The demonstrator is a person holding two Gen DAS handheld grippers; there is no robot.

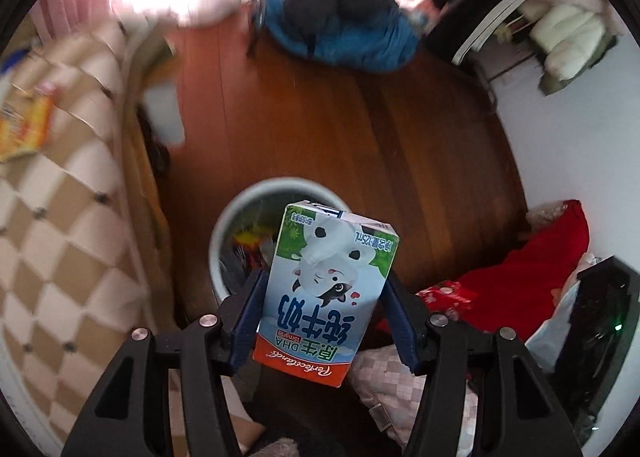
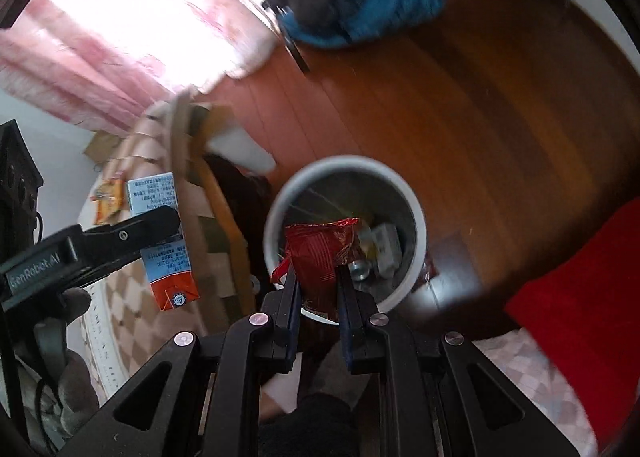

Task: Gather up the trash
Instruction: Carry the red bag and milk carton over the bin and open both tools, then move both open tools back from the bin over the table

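White bin (image 2: pixel 416 217) holding wrappers, cartons, metal piece

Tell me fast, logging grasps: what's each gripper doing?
Left gripper: shut on the milk carton.
Right gripper: shut on the red snack wrapper.

The right gripper (image 2: pixel 318 277) pinches a red wrapper (image 2: pixel 320 253) above the bin (image 2: pixel 416 213).

The left tongs (image 1: pixel 324 293) fill the lower middle of the left wrist view, their blue-padded fingers (image 1: pixel 250 313) pressed against both sides of a milk carton (image 1: pixel 328 289). In the right wrist view's lower centre, the right tongs (image 2: pixel 318 285) pinch a red wrapper (image 2: pixel 320 253). A gloved hand (image 2: pixel 68 341) grips the left tool at lower left.
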